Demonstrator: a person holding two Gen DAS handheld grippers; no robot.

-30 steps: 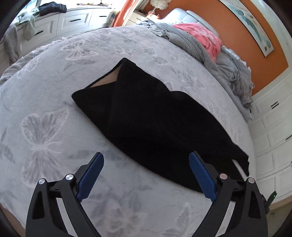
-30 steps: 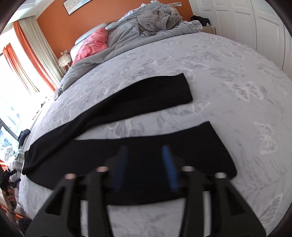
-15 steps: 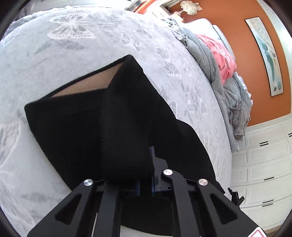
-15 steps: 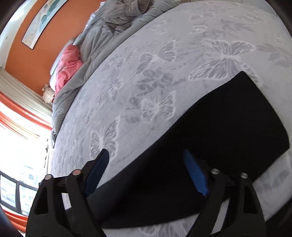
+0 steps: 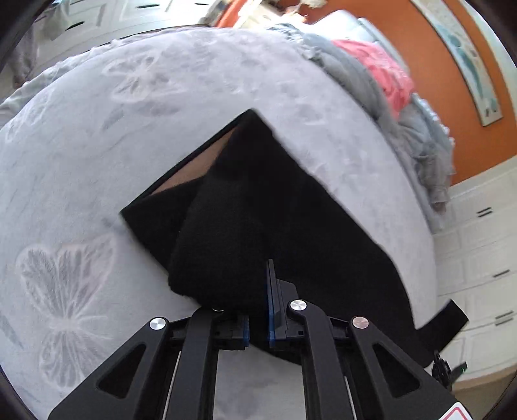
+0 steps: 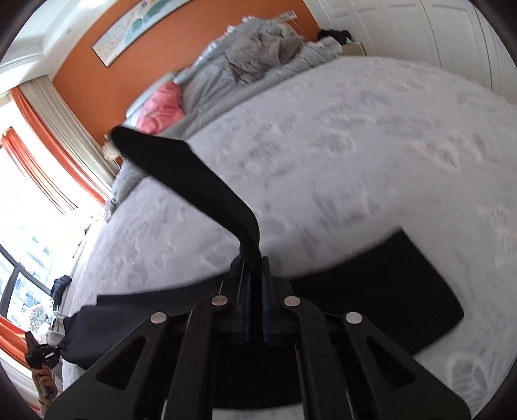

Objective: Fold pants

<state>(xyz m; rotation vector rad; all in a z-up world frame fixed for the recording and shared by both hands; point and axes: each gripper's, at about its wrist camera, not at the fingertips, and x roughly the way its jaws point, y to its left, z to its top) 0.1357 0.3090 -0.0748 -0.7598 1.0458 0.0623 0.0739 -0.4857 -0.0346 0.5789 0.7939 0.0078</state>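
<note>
On the grey butterfly bedspread the black pants are gripped at near edges by the clamped left gripper and right gripper, jaws just closed, so the first fold is judged under way, a joint lift-over being needed next.

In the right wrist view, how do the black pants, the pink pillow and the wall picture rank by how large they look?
Largest to smallest, as they look:
1. black pants, but they are nearest to the camera
2. wall picture and pink pillow, which look alike in size; both are far away, so I do not rank them.
</note>
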